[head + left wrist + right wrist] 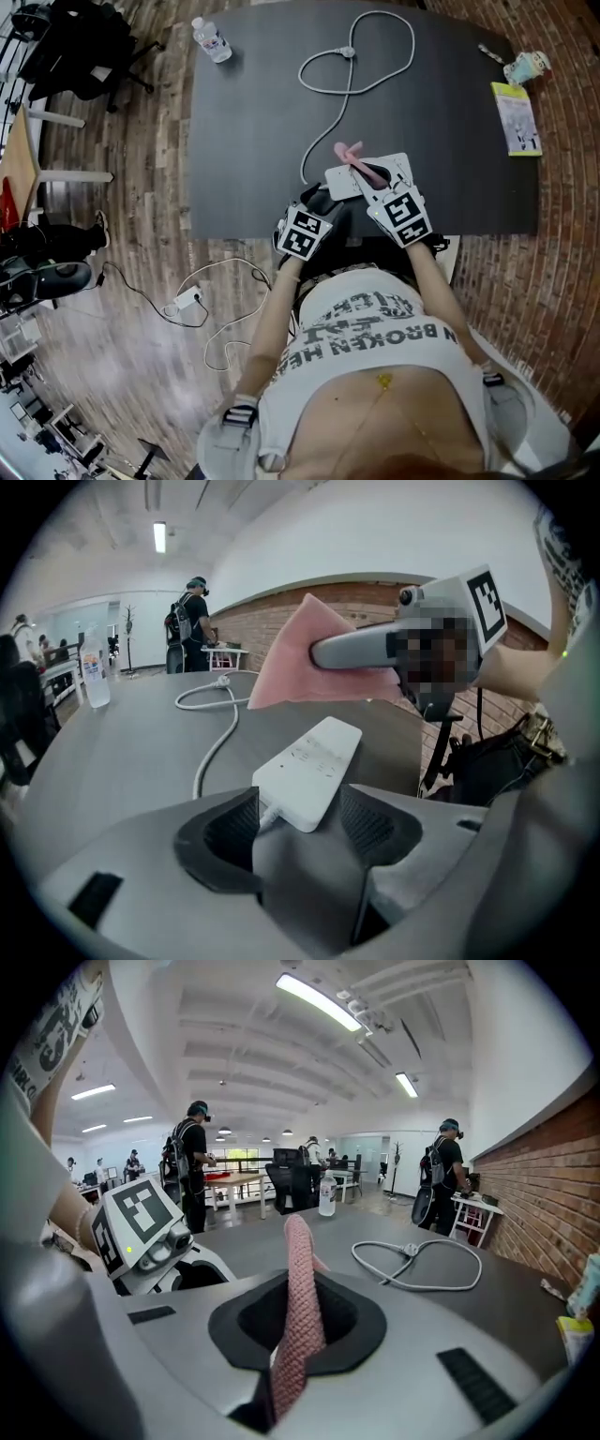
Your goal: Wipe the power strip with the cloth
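— Clamping the pink cloth (pixel 298 1288) in the right gripper (pixel 298 1321), pads tight on its fold, most of it sticking up past the fingertips.
— And the left gripper (pixel 298 822)?
— Spread wide, gripping nothing. Straddles the near end of the white power strip (pixel 309 771) without pinching it. Lies flat on the dark table (pixel 112 761).
— Anything in the way?
— Only the right gripper and cloth, hanging over the strip ahead of the left fingertips. Beyond those fingers: white cable (pixel 217 738) curling away from the strip, water bottle (pixel 94 672) far off to their left, people (pixel 192 621) standing past the table. Well right of the right fingertips: yellow-green booklet (pixel 516 117) and small cup-like thing (pixel 527 66).
— Any writing?
— "BROKEN" on the shirt (pixel 375 328), upside down from the head view. Square markers on both cubes (pixel 403 214). Bottle label and booklet print too small to read.
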Demonstrator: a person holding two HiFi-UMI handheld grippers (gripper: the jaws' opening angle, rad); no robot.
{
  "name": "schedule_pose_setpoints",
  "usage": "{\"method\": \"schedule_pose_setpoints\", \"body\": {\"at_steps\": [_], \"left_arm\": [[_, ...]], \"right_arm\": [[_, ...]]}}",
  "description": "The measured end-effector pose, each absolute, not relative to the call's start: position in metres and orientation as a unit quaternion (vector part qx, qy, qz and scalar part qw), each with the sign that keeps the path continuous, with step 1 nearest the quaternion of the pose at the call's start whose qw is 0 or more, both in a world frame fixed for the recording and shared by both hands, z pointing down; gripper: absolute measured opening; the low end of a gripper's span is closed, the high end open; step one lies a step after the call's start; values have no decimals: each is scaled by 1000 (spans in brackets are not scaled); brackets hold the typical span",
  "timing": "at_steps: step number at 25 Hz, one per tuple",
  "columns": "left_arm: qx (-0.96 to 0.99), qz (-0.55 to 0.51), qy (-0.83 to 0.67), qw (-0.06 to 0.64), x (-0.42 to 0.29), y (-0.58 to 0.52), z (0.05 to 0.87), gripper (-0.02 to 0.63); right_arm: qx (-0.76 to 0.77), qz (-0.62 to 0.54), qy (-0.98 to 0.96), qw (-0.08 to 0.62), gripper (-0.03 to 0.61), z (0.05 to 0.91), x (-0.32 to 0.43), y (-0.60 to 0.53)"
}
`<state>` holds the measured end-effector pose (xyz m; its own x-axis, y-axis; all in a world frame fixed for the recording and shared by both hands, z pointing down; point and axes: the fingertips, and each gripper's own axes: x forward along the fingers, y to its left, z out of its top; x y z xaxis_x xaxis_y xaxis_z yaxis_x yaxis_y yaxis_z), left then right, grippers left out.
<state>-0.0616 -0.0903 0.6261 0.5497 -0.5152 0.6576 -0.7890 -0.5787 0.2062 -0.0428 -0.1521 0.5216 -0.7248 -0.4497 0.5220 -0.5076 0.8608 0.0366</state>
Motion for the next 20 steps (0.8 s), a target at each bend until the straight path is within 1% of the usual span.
{"method": "schedule_pose_setpoints", "body": {"at_steps": [5,12,20], "left_arm": [[832,343,-368,233,-57,-91,657,259],[824,383,-343,238,-48,-94,672,267],[821,405,-318,245,-47,-97,678,272]], "right_arm": [[230,45,-927,292,17,542,-50,-153],[174,12,-914,365,17,579,-57,-148],[101,19,-908,405,17,615,-78,-136]]}}
